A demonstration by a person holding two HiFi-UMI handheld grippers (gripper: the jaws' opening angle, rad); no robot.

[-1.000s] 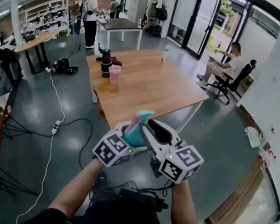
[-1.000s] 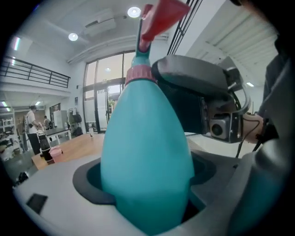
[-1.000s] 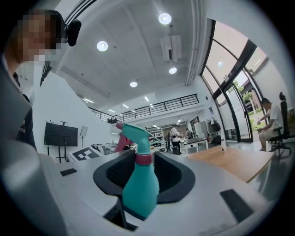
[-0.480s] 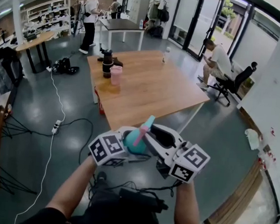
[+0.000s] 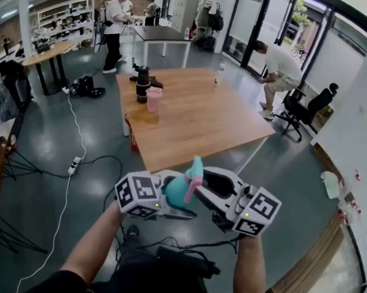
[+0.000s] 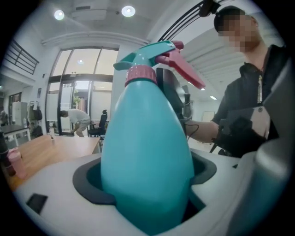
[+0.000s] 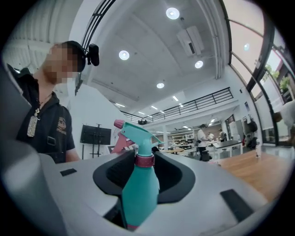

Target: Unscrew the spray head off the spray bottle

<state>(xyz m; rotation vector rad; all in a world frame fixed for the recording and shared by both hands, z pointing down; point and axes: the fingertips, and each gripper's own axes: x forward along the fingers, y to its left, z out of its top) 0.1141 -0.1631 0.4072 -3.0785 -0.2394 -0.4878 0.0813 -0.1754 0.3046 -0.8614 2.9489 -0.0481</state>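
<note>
Spray bottle (image 5: 178, 193) sits in mid-air short of the table (image 5: 198, 122), body clamped by fingers of the left gripper (image 6: 145, 198). Right gripper (image 7: 138, 179) fingers stand apart near the spray head (image 7: 136, 131), which seems still screwed on.

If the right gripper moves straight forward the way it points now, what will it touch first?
The teal spray bottle, which the left gripper holds. It stands between the right gripper's parted jaws, so its pink collar would likely touch first, though depth is unclear.

Bright daylight from glass doors (image 5: 268, 29), ceiling spotlights (image 7: 173, 13), fisheye-bent edges, perhaps slight blur
</note>
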